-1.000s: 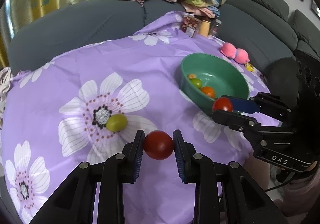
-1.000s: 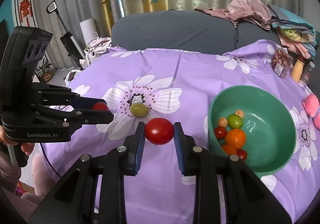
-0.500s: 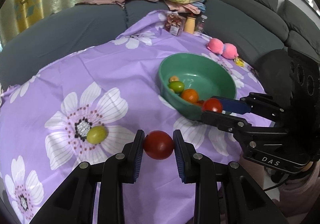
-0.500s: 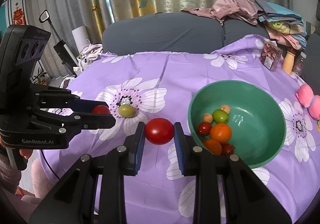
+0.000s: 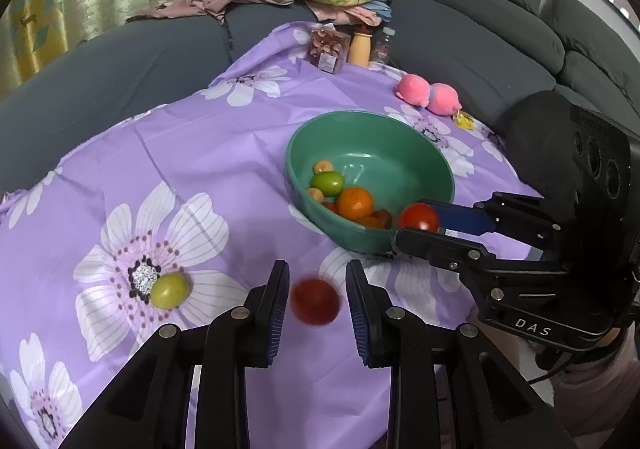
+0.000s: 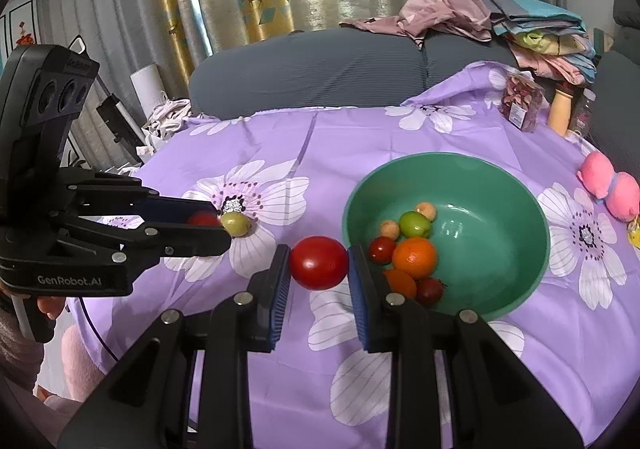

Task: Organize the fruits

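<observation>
Left gripper (image 5: 316,291) and right gripper (image 6: 319,263) each clamp a red tomato, carried toward green bowl (image 6: 516,289) for sorting.

Two tools (image 5: 316,283) (image 6: 320,269); two red tomatoes (image 5: 315,301) (image 6: 319,263); one green bowl (image 6: 500,185); one loose green fruit (image 5: 170,290)

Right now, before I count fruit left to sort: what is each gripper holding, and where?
Right gripper: a red tomato, pinched at its two sides. Left gripper: a second tomato between the fingers, blurred with slight gaps, so that grip is uncertain.
</observation>
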The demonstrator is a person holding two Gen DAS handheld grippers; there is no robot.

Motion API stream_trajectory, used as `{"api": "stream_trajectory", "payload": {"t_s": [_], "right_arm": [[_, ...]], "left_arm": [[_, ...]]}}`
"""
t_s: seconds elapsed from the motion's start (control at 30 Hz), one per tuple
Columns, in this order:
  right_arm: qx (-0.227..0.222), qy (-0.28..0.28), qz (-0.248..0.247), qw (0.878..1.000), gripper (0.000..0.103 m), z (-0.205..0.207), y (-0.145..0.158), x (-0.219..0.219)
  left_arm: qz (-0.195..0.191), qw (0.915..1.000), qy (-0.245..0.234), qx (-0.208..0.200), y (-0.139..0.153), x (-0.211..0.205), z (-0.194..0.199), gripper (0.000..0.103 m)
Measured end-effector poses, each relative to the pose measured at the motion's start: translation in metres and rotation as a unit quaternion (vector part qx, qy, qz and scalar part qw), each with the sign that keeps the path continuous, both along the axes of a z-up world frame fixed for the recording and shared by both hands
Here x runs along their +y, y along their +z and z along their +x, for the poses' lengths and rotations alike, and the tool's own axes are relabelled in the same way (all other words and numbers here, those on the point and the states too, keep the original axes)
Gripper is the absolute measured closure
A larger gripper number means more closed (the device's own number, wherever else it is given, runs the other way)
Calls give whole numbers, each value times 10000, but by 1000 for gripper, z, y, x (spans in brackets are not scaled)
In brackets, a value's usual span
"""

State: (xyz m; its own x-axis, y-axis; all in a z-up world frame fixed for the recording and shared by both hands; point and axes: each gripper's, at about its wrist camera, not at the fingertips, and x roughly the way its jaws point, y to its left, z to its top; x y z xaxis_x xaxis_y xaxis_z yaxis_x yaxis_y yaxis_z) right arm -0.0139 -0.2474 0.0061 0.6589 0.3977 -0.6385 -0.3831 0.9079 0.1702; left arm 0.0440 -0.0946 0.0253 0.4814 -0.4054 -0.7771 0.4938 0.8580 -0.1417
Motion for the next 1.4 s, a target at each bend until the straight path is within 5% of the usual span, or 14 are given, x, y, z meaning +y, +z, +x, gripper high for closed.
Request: {"api": "stream_trajectory", "payload": {"t_s": [0.37,1.17,1.3,1.4], "right_arm": [[27,-107,56,9999,74,-1,-3,-10],[316,314,8,9990,74,8,-19,19],[370,375,0,9986,74,9,-23,24],[392,431,10,9983,74,9,-24,27]], "left_arm": [[6,10000,-34,90,-6,-6,8,73],[133,9930,798,856,-62,49,23,73],[170,9899,988,1002,-73,60,24,53],[176,9882,1066,1087,-80,64,24,52]]}}
